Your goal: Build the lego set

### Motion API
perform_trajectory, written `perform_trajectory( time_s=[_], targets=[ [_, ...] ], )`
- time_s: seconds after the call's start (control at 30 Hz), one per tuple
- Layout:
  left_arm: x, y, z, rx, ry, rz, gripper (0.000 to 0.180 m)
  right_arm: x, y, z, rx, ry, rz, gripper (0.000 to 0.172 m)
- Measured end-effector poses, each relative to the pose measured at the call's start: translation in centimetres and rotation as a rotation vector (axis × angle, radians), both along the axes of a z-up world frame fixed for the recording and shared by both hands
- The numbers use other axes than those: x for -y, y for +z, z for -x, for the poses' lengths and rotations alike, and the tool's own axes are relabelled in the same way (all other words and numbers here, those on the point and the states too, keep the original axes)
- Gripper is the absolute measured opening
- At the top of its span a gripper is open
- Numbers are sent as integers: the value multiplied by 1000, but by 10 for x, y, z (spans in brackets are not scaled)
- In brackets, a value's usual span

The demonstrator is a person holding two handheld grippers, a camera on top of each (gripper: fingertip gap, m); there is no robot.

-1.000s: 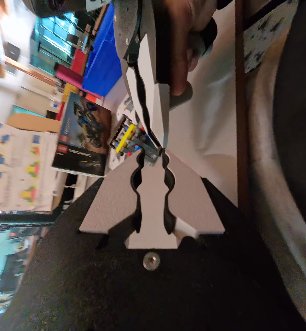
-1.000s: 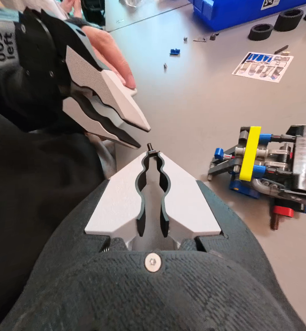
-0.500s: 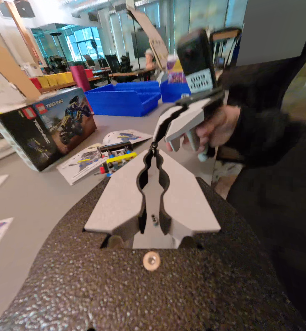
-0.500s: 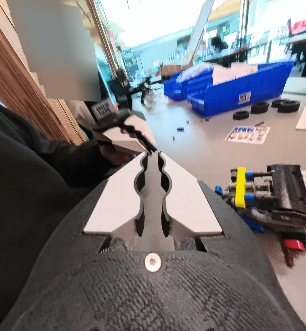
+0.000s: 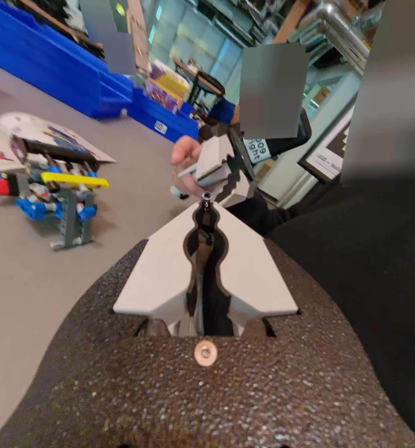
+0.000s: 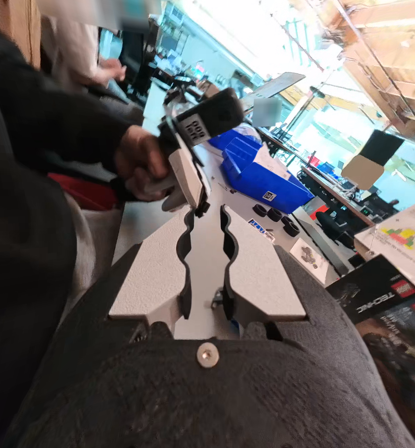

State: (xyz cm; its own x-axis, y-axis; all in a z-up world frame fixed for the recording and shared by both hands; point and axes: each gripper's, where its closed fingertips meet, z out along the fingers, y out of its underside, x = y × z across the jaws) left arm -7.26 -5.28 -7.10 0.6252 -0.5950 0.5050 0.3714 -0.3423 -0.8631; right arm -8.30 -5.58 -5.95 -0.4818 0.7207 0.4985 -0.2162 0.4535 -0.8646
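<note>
Two grippers met above grey table [image 5: 133, 145]. Your left gripper [image 5: 206, 202] pinched small dark pin [image 5: 206, 195] at tips, hollow end poking out. Your right gripper [image 6: 207, 211] gaped, empty, beside it. Half-built toy-brick model [image 5: 56, 194] waited near.

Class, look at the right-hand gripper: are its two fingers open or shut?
Open. In the right wrist view the right gripper shows bare grey table between its separated fingertips, with nothing pressed between them.
</note>
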Motion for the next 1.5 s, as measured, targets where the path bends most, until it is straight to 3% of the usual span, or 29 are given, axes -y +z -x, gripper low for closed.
perform_trajectory(
  time_s=[0.13, 0.27, 0.43, 0.5, 0.67, 0.9, 1.03, 1.13, 1.27, 1.5],
  targets=[
    [10, -6, -9, -11, -137, 77, 2, 4, -20, -3, 34, 21, -236, 17],
    [19, -19, -19, -66, -261, 172, 2, 16, -32, -9, 61, 75, -349, 12],
    [17, -23, -14, -65, -261, 239, 2, 15, -37, -7, 61, 43, -417, 5],
    [15, -30, -11, -110, -245, 272, 2, 12, -39, -3, 45, 12, -449, 16],
    [7, -48, 2, -265, -158, 324, 2, 7, -53, 3, 73, -20, -515, 9],
    [2, -73, 14, -418, -97, 351, 2, 0, -68, 16, 132, -63, -481, 0],
    [-8, -98, 59, -717, 98, 344, 2, -41, -100, 23, 321, -249, -552, 0],
    [-6, -113, 75, -881, 127, 366, 9, -51, -112, 24, 409, -307, -509, 0],
    [-5, -112, 70, -888, 95, 321, 18, -47, -109, 26, 414, -306, -383, 0],
    [-4, -99, 76, -929, 49, 311, 17, -44, -111, 21, 443, -307, -325, 0]
  ],
)
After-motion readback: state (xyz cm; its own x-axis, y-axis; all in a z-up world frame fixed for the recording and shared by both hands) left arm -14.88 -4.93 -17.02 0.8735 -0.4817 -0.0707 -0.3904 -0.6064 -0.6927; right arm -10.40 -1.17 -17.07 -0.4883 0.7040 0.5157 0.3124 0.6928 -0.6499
